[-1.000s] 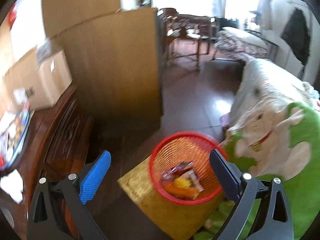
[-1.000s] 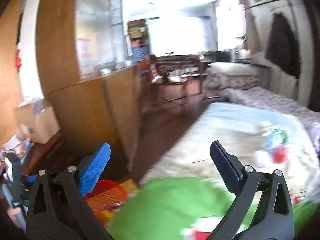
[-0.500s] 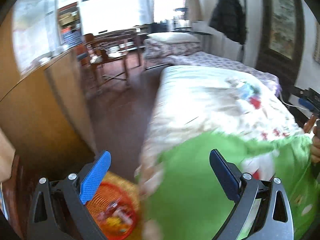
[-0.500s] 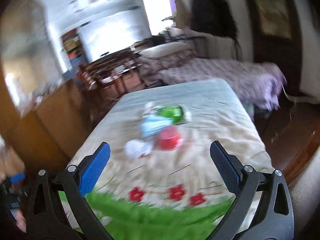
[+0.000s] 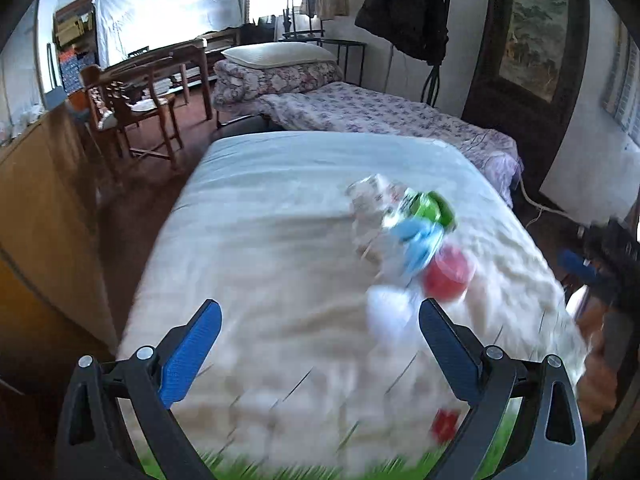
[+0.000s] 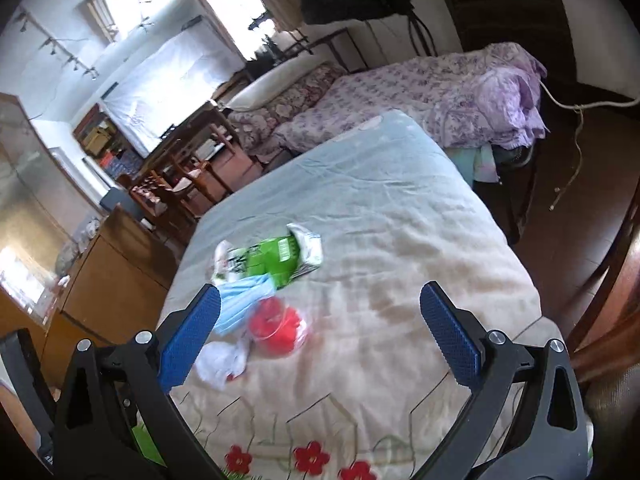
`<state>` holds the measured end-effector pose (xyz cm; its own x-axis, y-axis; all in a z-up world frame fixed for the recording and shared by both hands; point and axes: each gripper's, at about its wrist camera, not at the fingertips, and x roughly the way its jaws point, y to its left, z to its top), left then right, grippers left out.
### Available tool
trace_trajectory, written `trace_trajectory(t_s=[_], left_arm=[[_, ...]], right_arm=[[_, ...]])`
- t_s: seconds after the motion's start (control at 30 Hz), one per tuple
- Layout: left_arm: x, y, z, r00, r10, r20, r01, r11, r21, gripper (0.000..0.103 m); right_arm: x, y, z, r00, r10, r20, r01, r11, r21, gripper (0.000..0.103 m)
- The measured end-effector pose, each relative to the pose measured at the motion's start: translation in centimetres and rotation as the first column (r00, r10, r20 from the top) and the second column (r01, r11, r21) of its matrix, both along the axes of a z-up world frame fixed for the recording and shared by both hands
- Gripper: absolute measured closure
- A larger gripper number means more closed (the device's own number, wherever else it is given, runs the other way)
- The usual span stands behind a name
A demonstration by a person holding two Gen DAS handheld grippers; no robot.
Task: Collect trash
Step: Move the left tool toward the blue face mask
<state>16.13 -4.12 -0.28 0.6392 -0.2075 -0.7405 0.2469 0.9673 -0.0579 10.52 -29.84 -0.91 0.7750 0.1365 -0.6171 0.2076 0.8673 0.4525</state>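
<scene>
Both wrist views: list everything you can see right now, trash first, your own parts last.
green packet: 1, green and white, on the near bed, farthest of the pile
blue wrapper: 1, light blue, next to the packet
red cup: 1, red, just past the blue wrapper
white tissue: 1, white, crumpled, nearest the bed's foot
near bed: 1, pale cover with red flowers
far bed: 1, purple floral, pillow at its head
wooden chair: 1, brown, beside a table
dark coat: 1, hanging on the wall
left gripper: jaws open, empty
right gripper: jaws open, empty
</scene>
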Motion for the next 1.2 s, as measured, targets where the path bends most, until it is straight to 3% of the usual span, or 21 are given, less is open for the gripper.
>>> trace_trajectory(t_s=[0.13,0.37,0.53,0.73,0.8,0.93,1.07,1.2], left_arm=[[2.5,-2.4,-0.1,0.999,-0.041,0.016,0.042,0.996,-0.076,0.006],[6.5,-6.9,-1.4,0.995,-0.096,0.003,0.096,0.994,-0.049,0.006],[8.0,-3.1,-3.8,0.997,0.049,-0.057,-0.048,0.998,0.027,0.006],[5.2,4.0,-2.9,0.980,0.187,-0.065,-0.188,0.982,-0.011,0.006],[4.1,5.7,-2.5,0.976,0.209,-0.056,-0.212,0.975,-0.058,0.006],[2.9,5.5,-1.3,0.990,0.141,-0.012,-0.141,0.981,-0.130,0.006],[2.6,0.6,-0.7,0.998,-0.020,0.067,0.023,0.999,-0.049,0.006],[3.7,-4.4,-1.4,0.985,-0.141,0.095,0.135,0.988,0.070,0.006]], right_arm=[[0.1,-0.5,-0.6,0.999,-0.025,-0.024,0.026,0.999,0.030,0.007],[0.1,-0.8,-0.8,0.998,-0.054,-0.016,0.055,0.998,0.032,0.007],[0.2,-1.2,-1.1,0.997,-0.070,-0.022,0.071,0.996,0.056,0.007],[0.0,-0.7,-0.8,0.998,-0.059,-0.004,0.059,0.997,0.047,0.007],[-0.2,-0.7,-0.6,0.998,-0.061,0.006,0.061,0.997,0.046,0.007],[-0.5,-1.3,-0.7,0.998,-0.070,0.010,0.069,0.994,0.082,0.007],[-0.6,-1.8,-1.0,0.997,-0.081,0.004,0.080,0.989,0.122,0.007],[-0.5,-1.6,-1.0,0.997,-0.075,0.003,0.074,0.992,0.101,0.007]])
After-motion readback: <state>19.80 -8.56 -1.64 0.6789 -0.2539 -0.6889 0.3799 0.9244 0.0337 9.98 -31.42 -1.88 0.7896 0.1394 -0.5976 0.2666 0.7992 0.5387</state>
